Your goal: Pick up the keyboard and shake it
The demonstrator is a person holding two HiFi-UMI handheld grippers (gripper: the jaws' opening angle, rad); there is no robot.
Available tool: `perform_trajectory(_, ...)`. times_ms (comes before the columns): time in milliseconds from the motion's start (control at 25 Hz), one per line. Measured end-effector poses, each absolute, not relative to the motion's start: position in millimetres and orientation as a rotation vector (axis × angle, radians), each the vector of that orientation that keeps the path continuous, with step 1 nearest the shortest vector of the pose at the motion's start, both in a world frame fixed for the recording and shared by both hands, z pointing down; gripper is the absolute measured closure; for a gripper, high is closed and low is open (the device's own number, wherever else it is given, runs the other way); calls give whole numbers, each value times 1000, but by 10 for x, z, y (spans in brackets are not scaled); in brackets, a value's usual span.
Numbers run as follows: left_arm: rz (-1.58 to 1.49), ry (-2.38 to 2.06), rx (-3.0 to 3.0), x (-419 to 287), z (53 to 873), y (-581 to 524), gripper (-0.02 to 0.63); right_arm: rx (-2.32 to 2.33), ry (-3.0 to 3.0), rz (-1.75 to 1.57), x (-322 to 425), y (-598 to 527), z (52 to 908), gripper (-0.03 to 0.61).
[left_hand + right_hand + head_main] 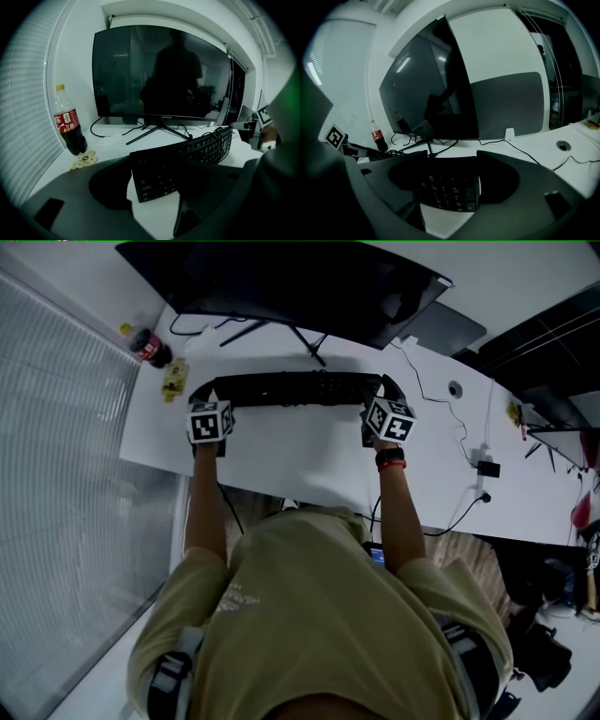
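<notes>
Keyboard (291, 388): black, lying crosswise on the white counter (291, 451), just in front of the monitor (281, 282) stand. Can't tell whether it rests on the counter or is slightly raised.

Left gripper (206, 399): at the keyboard's left end. Fingers clamped on that end, one on each long edge, the short edge facing back along the gripper.

Right gripper (386, 395): at the keyboard's right end. Fingers grasp the number-pad end the same way, with keys showing between them.

Person stands at the counter's near edge, both arms stretched forward, a red band (390, 463) on the right wrist.

Left of the keyboard: a cola bottle (148, 346) with a yellow cap stands upright near the blinds, and a small yellow packet (173, 381) lies between it and the keyboard's left end.
</notes>
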State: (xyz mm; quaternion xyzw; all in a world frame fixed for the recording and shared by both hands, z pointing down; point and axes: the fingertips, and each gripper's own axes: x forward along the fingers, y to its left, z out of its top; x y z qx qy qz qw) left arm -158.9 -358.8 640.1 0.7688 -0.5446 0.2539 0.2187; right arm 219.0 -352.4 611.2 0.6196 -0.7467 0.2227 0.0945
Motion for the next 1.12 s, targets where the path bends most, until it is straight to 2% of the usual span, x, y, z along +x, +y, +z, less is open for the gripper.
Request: perform_trajectory(1120, 669, -1530, 2166, -1704, 6360, -3033, 382, 1816, -2244, 627, 2104, -2856, 6022, 247)
